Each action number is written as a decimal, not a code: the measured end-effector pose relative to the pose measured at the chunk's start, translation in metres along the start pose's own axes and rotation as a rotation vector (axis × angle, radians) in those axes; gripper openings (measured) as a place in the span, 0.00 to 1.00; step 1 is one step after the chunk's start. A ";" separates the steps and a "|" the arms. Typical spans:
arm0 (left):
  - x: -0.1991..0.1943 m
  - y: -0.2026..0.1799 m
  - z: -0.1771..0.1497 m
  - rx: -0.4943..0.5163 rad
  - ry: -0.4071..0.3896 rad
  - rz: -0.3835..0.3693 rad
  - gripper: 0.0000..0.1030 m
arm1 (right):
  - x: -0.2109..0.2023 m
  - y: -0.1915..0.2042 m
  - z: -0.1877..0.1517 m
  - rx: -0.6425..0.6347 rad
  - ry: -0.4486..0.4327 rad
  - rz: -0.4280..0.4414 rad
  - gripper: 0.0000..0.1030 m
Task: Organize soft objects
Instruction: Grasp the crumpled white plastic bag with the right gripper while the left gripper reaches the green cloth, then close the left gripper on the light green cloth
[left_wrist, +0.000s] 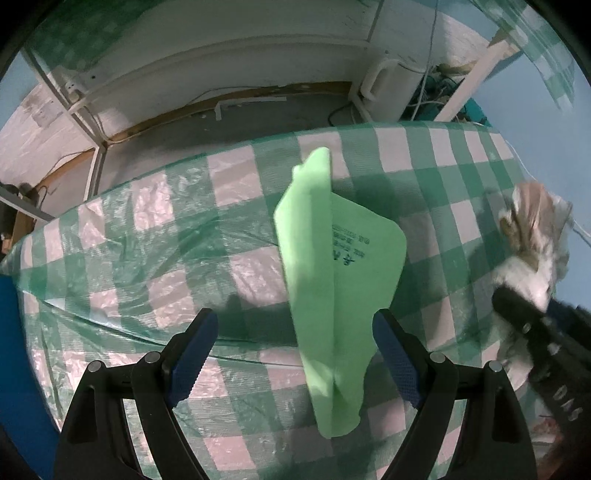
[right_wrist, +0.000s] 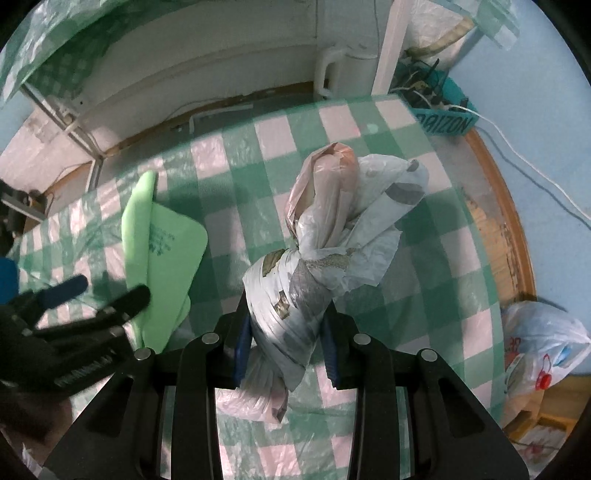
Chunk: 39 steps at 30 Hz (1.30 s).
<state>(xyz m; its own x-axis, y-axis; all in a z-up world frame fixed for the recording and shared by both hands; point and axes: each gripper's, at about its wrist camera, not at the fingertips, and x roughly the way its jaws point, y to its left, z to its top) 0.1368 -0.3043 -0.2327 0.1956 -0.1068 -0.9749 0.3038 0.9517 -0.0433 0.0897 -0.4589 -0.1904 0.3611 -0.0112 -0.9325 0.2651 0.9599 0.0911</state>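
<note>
While both grippers point down at the checked tablecloth (left_wrist: 424, 173), right one grips a bag bundle, left one is spread wide.

Left wrist view: left gripper (left_wrist: 295, 354) jaws apart, pads clear of the folded green sheet (left_wrist: 340, 266) lying between them on the cloth; right gripper (left_wrist: 524, 317) at right edge with the bundle. Right wrist view: right gripper (right_wrist: 286, 354) clenched on the knotted plastic bag bundle (right_wrist: 325, 236) at table centre; green sheet to its left.

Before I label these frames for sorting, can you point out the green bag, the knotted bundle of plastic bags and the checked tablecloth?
green bag (left_wrist: 343, 266): left wrist view, flat printed middle.
knotted bundle of plastic bags (right_wrist: 291, 295): right wrist view, wrapped grey body.
checked tablecloth (left_wrist: 147, 229): left wrist view, bare patch.
</note>
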 end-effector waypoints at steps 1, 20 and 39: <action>0.001 -0.002 0.000 0.004 0.002 -0.003 0.84 | -0.002 0.000 0.002 0.003 -0.007 0.002 0.30; 0.009 -0.026 -0.004 0.074 -0.017 0.064 0.41 | -0.001 -0.001 0.004 0.031 -0.006 0.033 0.31; -0.031 -0.010 -0.018 0.102 -0.089 -0.025 0.04 | -0.010 0.008 -0.002 -0.013 -0.013 0.052 0.31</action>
<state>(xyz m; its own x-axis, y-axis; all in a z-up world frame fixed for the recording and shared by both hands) 0.1106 -0.3053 -0.2059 0.2668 -0.1597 -0.9504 0.4023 0.9146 -0.0408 0.0865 -0.4501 -0.1812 0.3861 0.0355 -0.9218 0.2338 0.9629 0.1350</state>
